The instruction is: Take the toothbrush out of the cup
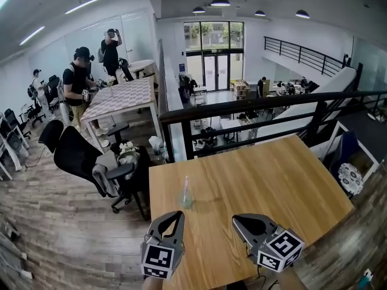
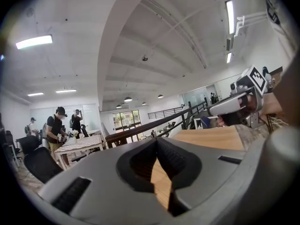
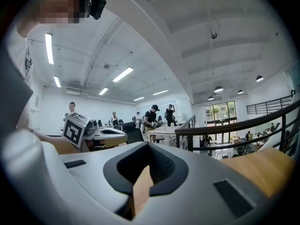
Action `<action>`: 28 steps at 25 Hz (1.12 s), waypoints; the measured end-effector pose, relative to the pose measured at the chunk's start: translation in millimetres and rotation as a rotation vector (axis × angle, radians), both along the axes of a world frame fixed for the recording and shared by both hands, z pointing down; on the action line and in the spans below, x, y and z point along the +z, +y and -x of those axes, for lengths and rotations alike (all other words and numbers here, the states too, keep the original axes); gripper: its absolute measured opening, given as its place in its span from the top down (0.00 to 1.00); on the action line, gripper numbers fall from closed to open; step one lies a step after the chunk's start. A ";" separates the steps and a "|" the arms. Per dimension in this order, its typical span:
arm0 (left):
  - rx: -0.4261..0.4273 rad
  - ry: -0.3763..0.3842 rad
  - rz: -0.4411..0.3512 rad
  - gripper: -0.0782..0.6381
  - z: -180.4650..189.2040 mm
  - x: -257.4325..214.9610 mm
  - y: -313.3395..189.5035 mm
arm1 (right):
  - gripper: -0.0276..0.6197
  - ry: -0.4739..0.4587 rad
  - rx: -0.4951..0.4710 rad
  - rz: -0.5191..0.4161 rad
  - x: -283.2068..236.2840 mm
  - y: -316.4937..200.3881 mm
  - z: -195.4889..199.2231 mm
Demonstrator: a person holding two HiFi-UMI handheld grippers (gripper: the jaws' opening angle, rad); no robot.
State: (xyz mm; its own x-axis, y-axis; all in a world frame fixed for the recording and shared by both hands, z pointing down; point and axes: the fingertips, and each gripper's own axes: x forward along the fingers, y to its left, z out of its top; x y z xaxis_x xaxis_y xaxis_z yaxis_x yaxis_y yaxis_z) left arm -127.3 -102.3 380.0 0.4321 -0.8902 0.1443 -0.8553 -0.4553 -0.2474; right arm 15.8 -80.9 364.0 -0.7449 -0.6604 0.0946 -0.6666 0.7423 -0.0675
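Note:
A small clear cup [image 1: 185,199] stands on the wooden table [image 1: 272,180], near its left side. A pale pink toothbrush [image 1: 185,185] stands upright in it. My left gripper [image 1: 176,214] hovers just in front of the cup and slightly left of it, jaws closed and empty. To the right of the cup my right gripper [image 1: 236,219] is also shut on nothing. Neither gripper view shows the cup: the left gripper [image 2: 157,142] looks across at the right gripper [image 2: 239,100], and the right gripper [image 3: 149,145] looks across at the left gripper [image 3: 96,131].
A dark railing [image 1: 272,104] runs behind the table's far edge, with a drop to a lower floor beyond. A black office chair [image 1: 84,159] with clothes on it stands left of the table. Several people stand by a checked table [image 1: 118,101] at far left.

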 end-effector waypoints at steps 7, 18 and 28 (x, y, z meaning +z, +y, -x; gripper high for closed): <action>-0.030 -0.011 0.027 0.87 -6.5 19.0 -65.2 | 0.93 -0.038 -0.003 0.009 10.6 -61.5 -18.2; -0.033 0.019 0.105 0.86 -9.0 63.4 -160.2 | 0.93 -0.027 -0.003 0.077 42.8 -147.4 -17.4; -0.087 -0.001 0.226 0.82 12.2 126.8 -224.2 | 0.92 0.000 0.007 0.149 79.7 -197.9 -19.0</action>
